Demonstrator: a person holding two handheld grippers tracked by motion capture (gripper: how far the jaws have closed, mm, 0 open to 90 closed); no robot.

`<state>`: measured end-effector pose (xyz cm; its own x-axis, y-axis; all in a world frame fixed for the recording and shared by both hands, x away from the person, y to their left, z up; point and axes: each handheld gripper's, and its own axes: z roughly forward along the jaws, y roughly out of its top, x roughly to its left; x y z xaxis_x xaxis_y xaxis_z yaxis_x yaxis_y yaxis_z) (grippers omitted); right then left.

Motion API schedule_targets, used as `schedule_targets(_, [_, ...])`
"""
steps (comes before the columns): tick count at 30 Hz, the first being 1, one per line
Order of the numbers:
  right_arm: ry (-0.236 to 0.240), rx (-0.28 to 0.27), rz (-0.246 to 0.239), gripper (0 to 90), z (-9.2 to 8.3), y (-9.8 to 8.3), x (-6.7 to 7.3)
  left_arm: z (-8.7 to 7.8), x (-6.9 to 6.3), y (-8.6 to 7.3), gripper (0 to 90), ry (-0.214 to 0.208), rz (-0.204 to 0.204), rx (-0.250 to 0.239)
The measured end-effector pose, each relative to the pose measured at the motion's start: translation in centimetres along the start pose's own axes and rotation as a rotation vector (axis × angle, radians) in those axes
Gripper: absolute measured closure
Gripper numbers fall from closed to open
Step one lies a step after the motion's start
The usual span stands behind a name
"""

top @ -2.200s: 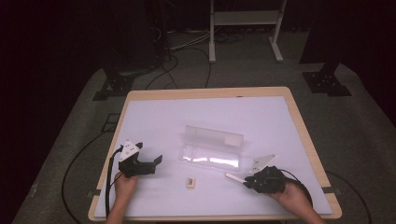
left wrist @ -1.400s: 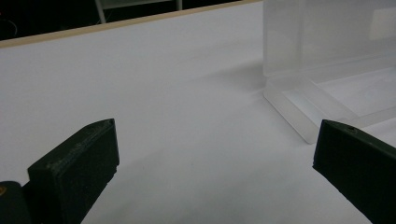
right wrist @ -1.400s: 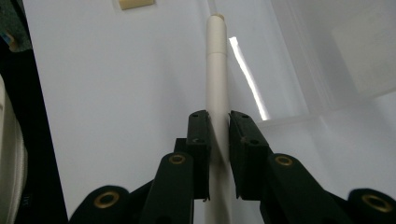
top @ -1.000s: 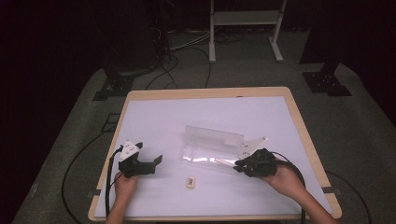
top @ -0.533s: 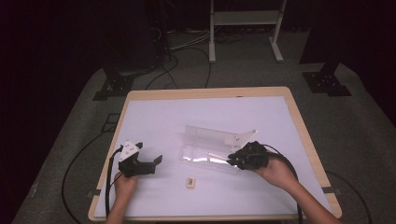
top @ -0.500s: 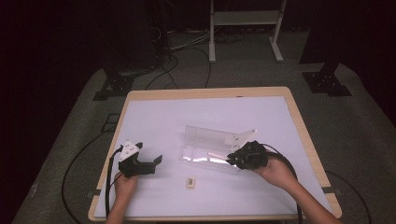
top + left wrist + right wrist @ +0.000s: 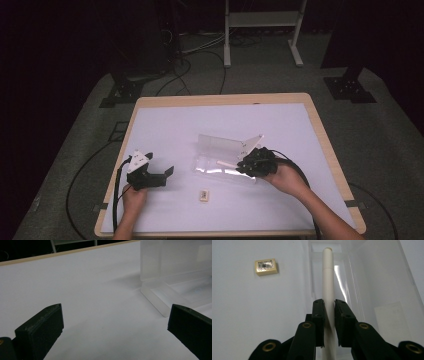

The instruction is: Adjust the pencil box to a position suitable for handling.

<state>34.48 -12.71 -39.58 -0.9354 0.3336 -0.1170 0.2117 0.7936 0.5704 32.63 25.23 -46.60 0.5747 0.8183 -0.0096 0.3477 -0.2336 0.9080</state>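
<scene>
White tube: a slim cream-white tube point(image 7: 327, 277) lies lengthwise in the clear case, its far end capped; in the high view it shows as a short pale stick point(image 7: 224, 163) inside the case.
Right gripper: the right gripper point(image 7: 329, 312) has its two black jaws closed on the near part of the tube, one on each side; the high view shows the gripper point(image 7: 255, 162) at the right end of the case, held by the right hand point(image 7: 284, 178).
Clear case: a clear plastic case point(image 7: 220, 156) sits open near the middle of the worktop, lid standing up at the back; the left gripper view shows its frosted corner and upright wall point(image 7: 160, 267) close by.
Eraser: a small cream block point(image 7: 266, 266) lies on the worktop beside the case; the right gripper view shows a printed label with a barcode on its top, the writing too small to read. In the high view it is a pale speck point(image 7: 203, 195) in front of the case.
Left gripper: the left gripper point(image 7: 115, 327) rests with jaws wide apart over bare worktop; the high view places it point(image 7: 146, 174) well left of the case, in the left hand point(image 7: 133, 196).
Worktop: white surface point(image 7: 210, 120) with a wooden edge.
</scene>
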Motion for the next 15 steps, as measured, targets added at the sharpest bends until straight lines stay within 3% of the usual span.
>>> schedule_targets(15, [0.007, 0.045, 0.010, 78.0, 2.6, 0.4, -1.0, 0.0, 0.0, 0.0, 0.0, -0.001, 0.001, -0.001])
